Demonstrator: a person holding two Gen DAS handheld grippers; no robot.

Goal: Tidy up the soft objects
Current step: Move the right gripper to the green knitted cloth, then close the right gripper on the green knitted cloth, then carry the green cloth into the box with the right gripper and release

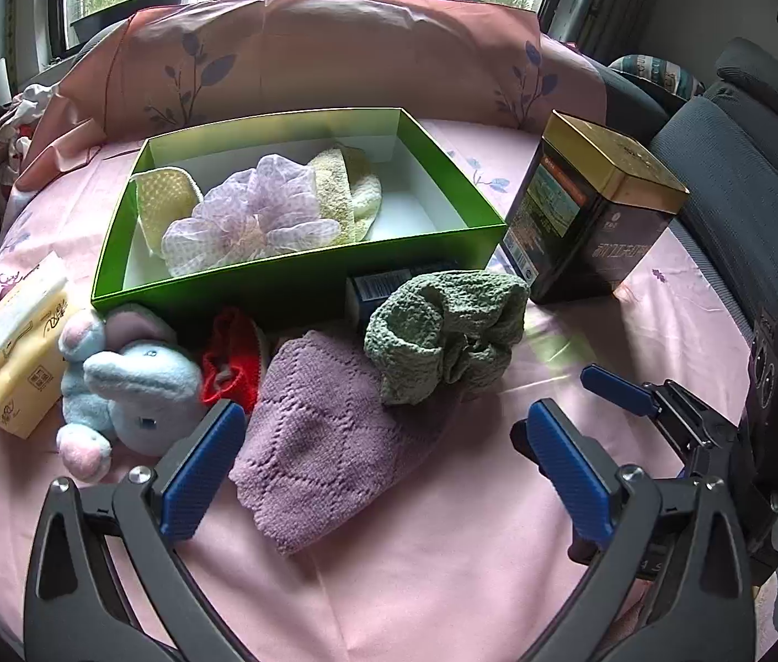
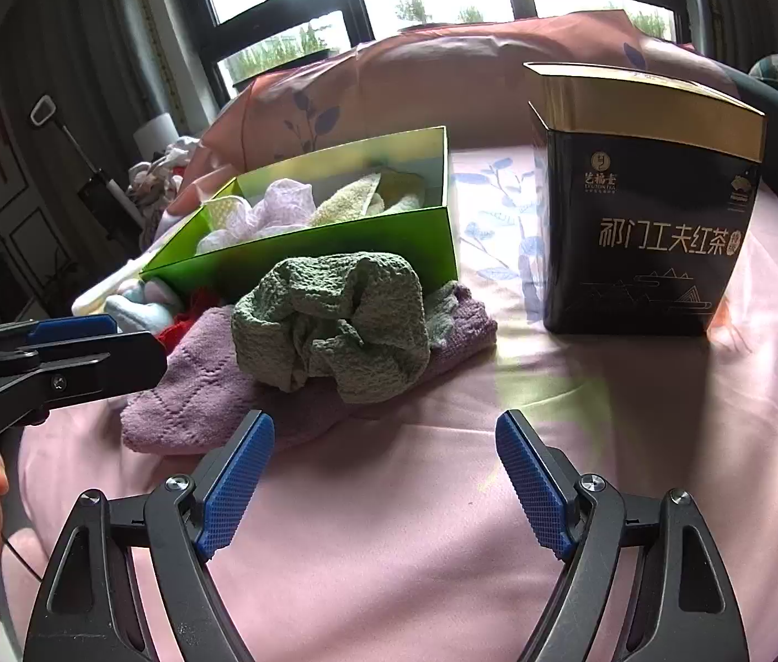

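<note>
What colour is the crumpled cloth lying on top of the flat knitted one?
Sage green, waffle-textured crumpled cloth; the flat knitted cloth under it is mauve. Clearest in the right wrist view.

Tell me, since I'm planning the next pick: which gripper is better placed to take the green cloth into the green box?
Probably the right gripper. Its open jaws point almost straight at the green cloth, while the left gripper frames the purple cloth instead. The green box sits just behind.

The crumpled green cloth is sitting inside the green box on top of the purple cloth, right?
Not quite. The green cloth is outside the green box, on the bed in front of it. It does rest on the purple cloth. The left wrist view shows this most clearly, looking down into the box.
</note>
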